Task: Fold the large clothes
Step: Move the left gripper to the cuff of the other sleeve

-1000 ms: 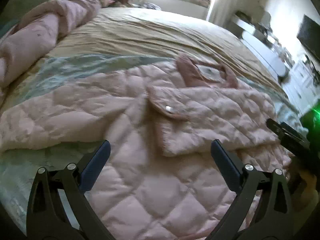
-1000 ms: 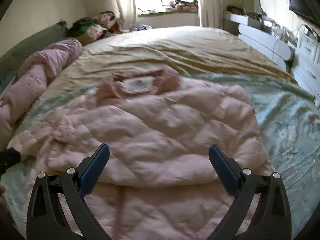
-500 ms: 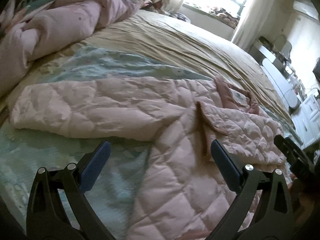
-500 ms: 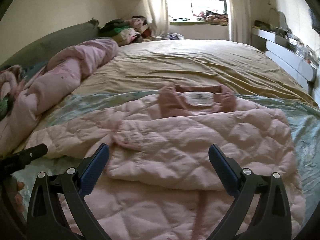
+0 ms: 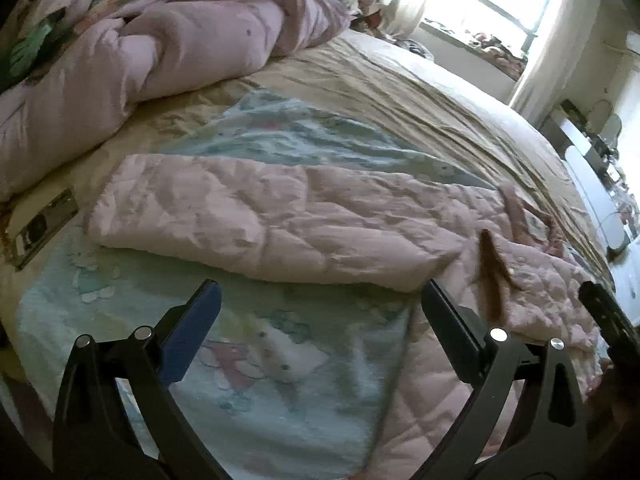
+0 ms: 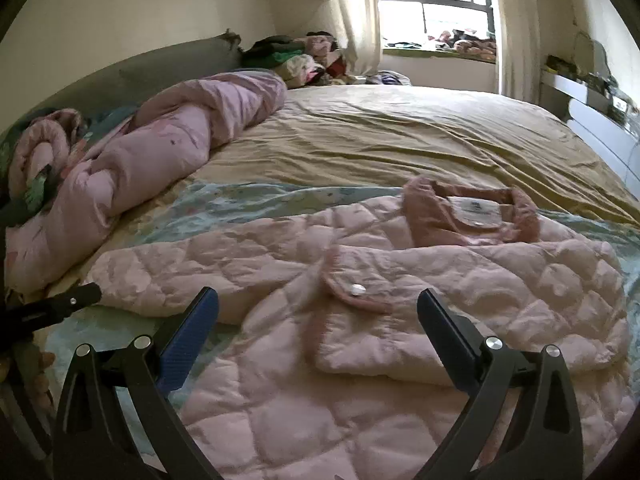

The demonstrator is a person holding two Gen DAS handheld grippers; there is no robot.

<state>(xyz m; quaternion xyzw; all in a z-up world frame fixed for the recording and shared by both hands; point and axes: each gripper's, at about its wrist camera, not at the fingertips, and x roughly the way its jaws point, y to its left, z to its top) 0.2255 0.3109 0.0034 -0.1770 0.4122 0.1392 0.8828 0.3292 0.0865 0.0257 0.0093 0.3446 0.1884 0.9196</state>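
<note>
A pink quilted jacket (image 6: 360, 344) lies flat on the bed, collar (image 6: 472, 216) away from me. Its right sleeve (image 6: 460, 312) is folded across the chest, cuff with a silver snap (image 6: 357, 289). Its left sleeve (image 5: 256, 224) stretches straight out to the left on the sheet. My left gripper (image 5: 320, 312) is open and empty, just in front of that outstretched sleeve. My right gripper (image 6: 318, 316) is open and empty above the jacket's body, near the folded cuff. Each gripper's tip shows at the edge of the other's view.
The bed has a light blue patterned sheet (image 5: 280, 360) near me and a tan sheet (image 6: 400, 140) beyond. A rolled pink duvet (image 6: 140, 168) lies along the left. Clothes pile (image 6: 304, 60) by the window. White furniture (image 6: 600, 120) stands at the right.
Both grippers have swung left. The left view now faces the outstretched sleeve and the bare sheet. The right view has drawn back and shows the whole jacket. Both stay open.
</note>
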